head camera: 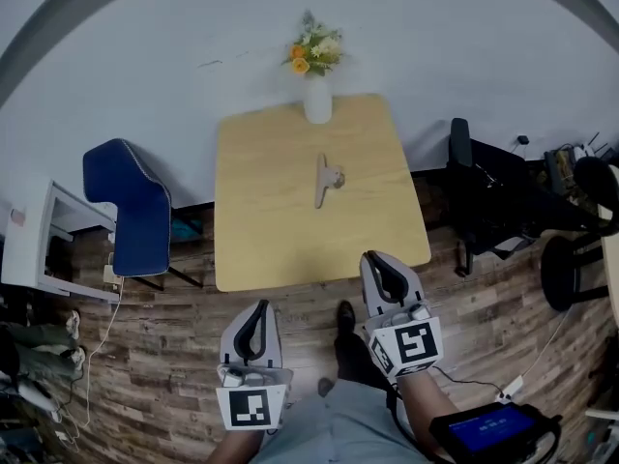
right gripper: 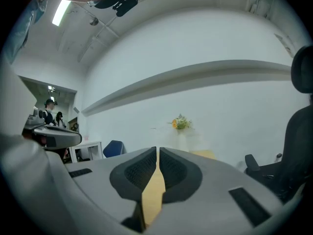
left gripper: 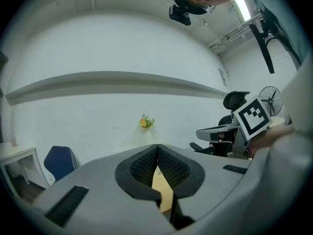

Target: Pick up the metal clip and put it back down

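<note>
Only the head view shows the metal clip [head camera: 329, 179]. It is a long, pale metallic piece lying flat near the middle of the square light-wood table [head camera: 261, 249], in front of the white vase of yellow and orange flowers [head camera: 317, 100] at the far edge. That view also shows a blue padded chair [head camera: 135, 211] to the table's left and a black office chair [head camera: 484, 196] to its right. The left gripper view alone shows the black-and-white marker cube [left gripper: 253, 117] of the other gripper, with a round fan [left gripper: 270, 98] behind it. The right gripper view alone shows people standing [right gripper: 49, 104] in a side room at far left.

On the left gripper [head camera: 256, 317] the jaws meet tip to tip and are empty. On the right gripper [head camera: 379, 267] the jaws are drawn together to a hairline slit, also empty. Both hang over the plank floor [head camera: 484, 327], short of the table's near edge and well apart from the clip.

No writing is legible — the markers carry patterns only, and the blue screen [head camera: 493, 430] at lower right is too small to read.
</note>
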`<act>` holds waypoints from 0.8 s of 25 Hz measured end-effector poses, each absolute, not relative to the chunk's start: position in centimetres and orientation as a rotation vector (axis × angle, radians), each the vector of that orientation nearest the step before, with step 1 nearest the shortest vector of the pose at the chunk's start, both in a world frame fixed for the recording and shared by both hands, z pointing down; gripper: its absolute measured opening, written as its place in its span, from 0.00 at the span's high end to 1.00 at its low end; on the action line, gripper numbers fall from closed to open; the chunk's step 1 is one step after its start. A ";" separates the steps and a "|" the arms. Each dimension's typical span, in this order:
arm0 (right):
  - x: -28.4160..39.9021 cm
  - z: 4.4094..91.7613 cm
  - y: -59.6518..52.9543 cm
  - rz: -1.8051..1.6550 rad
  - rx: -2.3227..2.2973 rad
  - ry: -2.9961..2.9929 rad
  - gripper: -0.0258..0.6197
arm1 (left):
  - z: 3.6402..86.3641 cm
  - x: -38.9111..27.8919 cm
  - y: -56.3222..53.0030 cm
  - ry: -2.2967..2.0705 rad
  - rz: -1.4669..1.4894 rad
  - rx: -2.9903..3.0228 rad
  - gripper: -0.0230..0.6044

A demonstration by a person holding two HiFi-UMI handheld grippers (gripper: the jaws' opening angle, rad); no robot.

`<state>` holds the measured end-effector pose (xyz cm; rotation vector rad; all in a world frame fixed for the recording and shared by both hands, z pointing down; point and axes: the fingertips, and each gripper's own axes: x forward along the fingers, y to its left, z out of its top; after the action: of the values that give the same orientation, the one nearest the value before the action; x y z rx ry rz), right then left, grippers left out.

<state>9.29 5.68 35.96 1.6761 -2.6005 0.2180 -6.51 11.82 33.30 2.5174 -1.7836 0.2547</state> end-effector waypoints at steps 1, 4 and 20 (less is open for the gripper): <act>9.9 36.1 4.0 0.231 1.676 -2.602 0.88 | 33.1 -5.8 10.0 -1.780 0.261 2.523 0.93; 11.4 35.7 -1.1 0.249 1.671 -2.614 0.88 | 32.3 -3.8 4.7 -1.784 0.280 2.541 0.93; 10.9 34.8 -18.5 0.253 1.605 -2.645 0.88 | 30.1 -4.1 -12.0 -1.862 0.258 2.502 0.93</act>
<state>10.88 -18.49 34.83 1.6045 -2.6452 0.2529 -4.06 -12.02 30.06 2.5017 -1.8625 0.2583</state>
